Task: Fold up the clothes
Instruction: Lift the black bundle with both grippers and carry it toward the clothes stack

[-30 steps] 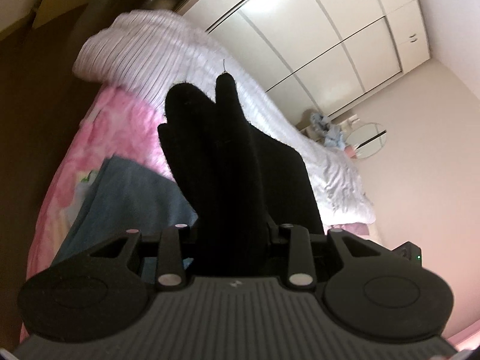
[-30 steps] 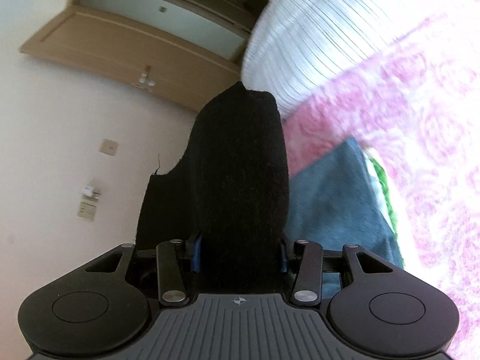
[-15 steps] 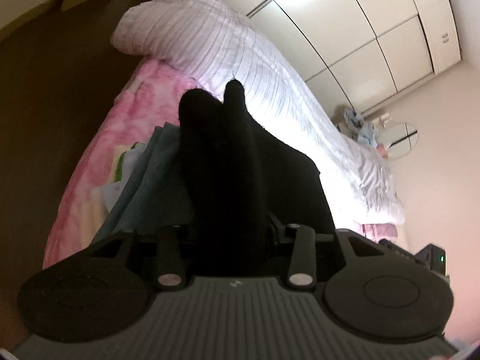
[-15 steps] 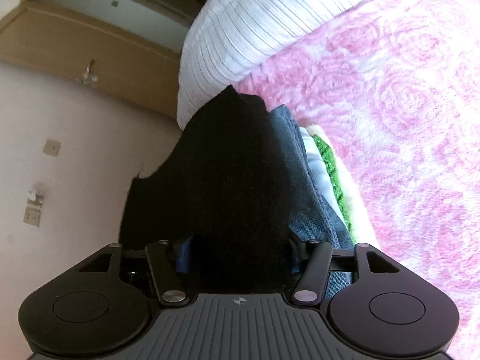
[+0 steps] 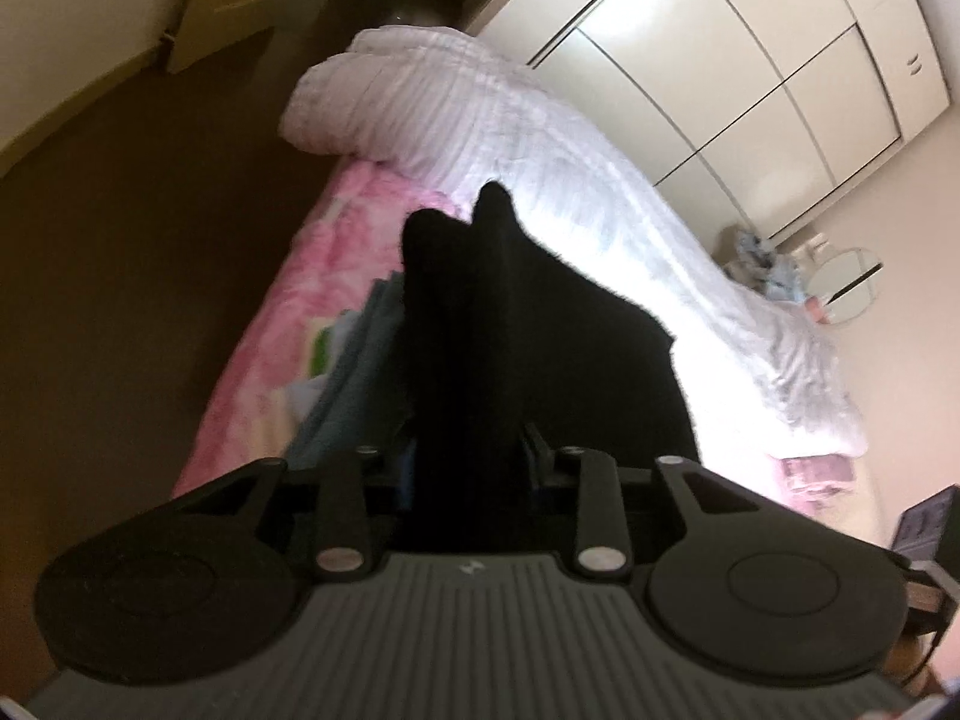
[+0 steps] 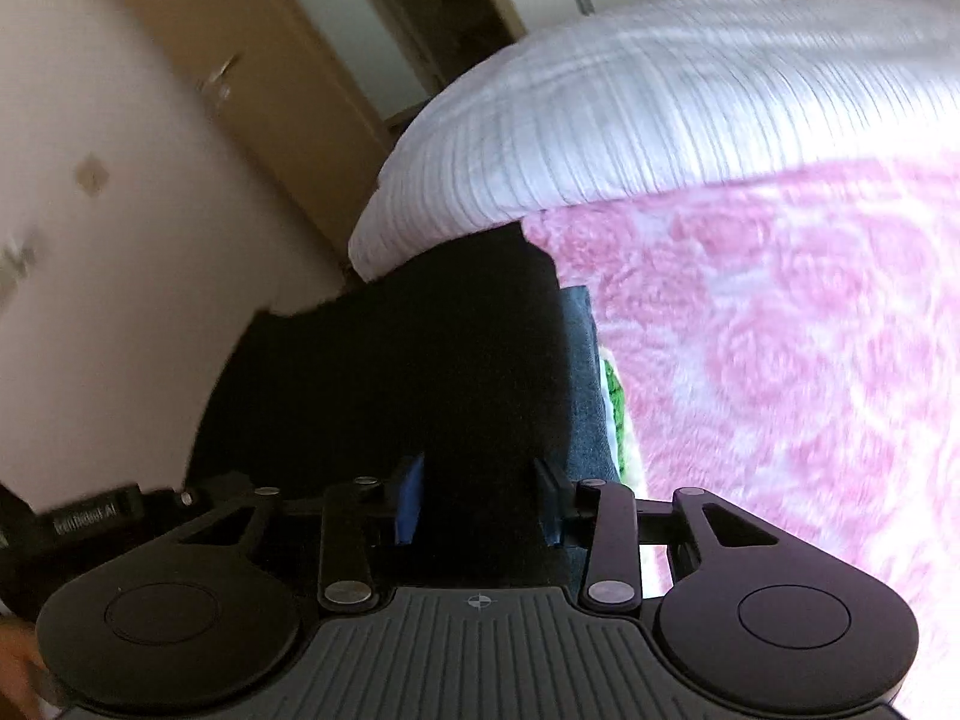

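A black garment (image 5: 516,324) is held between both grippers above a pile of folded clothes. My left gripper (image 5: 465,462) is shut on one end of it; the cloth bunches up between its fingers and hides the tips. My right gripper (image 6: 480,492) is shut on the other end of the black garment (image 6: 408,372). Under it lies a folded blue-grey garment (image 5: 354,372), also in the right wrist view (image 6: 585,396), on top of white and green clothes (image 6: 615,402). The pile sits on the pink flowered bed cover (image 6: 780,330).
A white ribbed duvet (image 5: 540,138) lies rolled along the far side of the bed. Dark brown floor (image 5: 120,276) is to the left of the bed. White wardrobe doors (image 5: 750,48) stand behind. A wooden door (image 6: 240,72) shows in the right wrist view.
Both grippers have carried the black garment down and over the folded pile. The blue-grey garment is now mostly covered by it. Both views have swung toward the bed.
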The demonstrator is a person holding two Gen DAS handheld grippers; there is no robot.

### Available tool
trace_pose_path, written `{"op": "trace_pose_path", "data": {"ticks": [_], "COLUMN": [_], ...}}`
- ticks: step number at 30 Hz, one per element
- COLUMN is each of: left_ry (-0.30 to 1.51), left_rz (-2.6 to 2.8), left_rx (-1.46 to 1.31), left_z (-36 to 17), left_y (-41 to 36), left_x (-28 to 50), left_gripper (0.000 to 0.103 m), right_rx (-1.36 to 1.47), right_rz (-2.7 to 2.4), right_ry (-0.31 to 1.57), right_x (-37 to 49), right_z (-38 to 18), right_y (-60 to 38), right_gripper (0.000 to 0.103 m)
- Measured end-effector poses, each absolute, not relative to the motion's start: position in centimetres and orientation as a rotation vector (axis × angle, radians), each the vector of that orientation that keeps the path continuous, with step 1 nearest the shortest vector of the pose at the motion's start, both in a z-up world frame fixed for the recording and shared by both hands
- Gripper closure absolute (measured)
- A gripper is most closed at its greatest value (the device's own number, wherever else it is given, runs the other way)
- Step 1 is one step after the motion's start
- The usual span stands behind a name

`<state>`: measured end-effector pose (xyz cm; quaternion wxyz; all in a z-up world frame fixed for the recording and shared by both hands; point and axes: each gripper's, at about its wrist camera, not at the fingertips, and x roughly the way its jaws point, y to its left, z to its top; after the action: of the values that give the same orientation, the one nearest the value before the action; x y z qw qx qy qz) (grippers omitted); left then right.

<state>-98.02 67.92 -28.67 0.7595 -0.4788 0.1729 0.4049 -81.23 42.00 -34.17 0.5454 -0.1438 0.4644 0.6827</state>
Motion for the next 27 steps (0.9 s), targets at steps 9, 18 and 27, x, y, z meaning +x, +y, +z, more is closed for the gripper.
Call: {"op": "trace_pose_path", "data": {"ticks": [9, 18, 27], "left_ry": [0.503, 0.601, 0.557], "left_rz": [0.929, 0.940, 0.979], "left_rx": [-0.797, -0.739, -0.676], "left_z": [-20.5, -24.6, -27.7], "left_y": [69.7, 75.4, 74.5], "left_x": [-94.3, -89.4, -91.1], "left_gripper": [0.084, 0.094, 0.093], "right_rx": [-0.392, -0.442, -0.449], "right_rz": [1.625, 1.632, 1.673], "right_ry": [1.009, 0.898, 0.861], "right_x": [-81.9, -83.7, -83.4], "right_z": [-32.4, -33.3, -32.8], "right_y": [43.9, 48.6, 46.0], "right_gripper": [0.061, 0.067, 0.068]}}
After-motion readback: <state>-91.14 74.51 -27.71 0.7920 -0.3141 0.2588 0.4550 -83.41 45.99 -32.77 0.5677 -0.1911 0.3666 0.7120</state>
